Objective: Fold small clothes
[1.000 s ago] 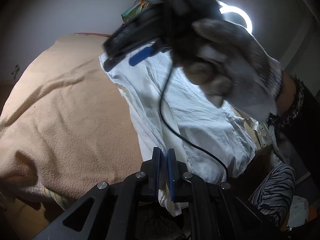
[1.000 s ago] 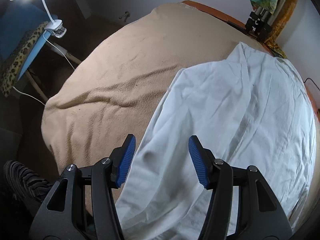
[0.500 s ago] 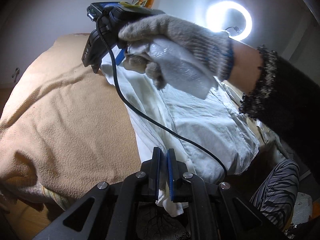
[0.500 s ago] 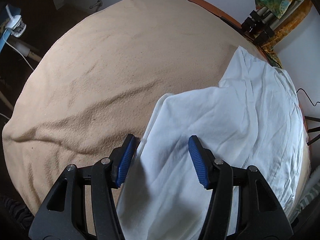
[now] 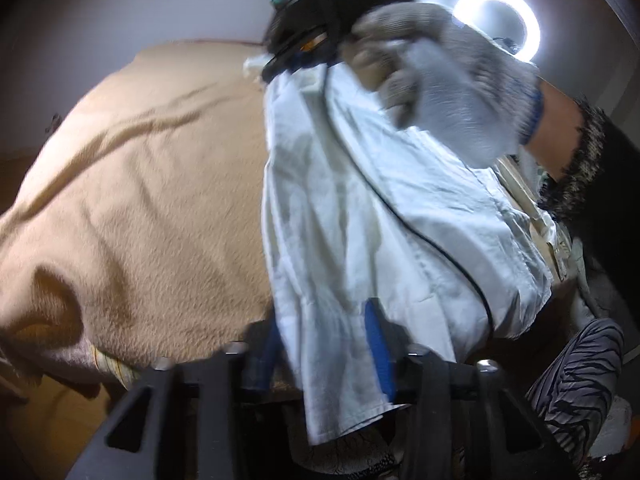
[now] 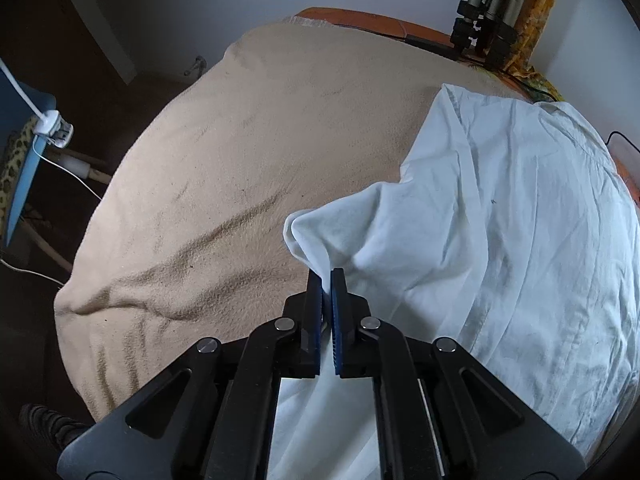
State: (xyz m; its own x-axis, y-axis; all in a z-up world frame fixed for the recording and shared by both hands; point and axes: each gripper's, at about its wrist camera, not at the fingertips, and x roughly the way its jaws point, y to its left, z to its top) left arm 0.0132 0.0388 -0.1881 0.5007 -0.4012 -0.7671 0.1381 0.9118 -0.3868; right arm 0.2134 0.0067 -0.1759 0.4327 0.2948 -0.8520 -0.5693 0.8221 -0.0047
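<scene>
A white shirt (image 6: 520,216) lies on a beige blanket (image 6: 224,160) over a bed. My right gripper (image 6: 327,276) is shut on the shirt's left edge and pulls up a peak of cloth. In the left wrist view the shirt (image 5: 360,208) hangs from the right gripper (image 5: 304,52), held in a gloved hand (image 5: 452,92). My left gripper (image 5: 324,344) is open, its blue pads wide apart. The shirt's lower corner drapes loosely between them.
A ring light (image 5: 498,24) glows at the back right. A tripod (image 6: 480,24) and coloured cloth stand beyond the bed. A blue board with a clip lamp (image 6: 52,130) is at the left. A black cable (image 5: 440,252) trails across the shirt.
My left gripper has opened and let go of the shirt's corner. My right gripper has closed on the shirt's edge and lifted it.
</scene>
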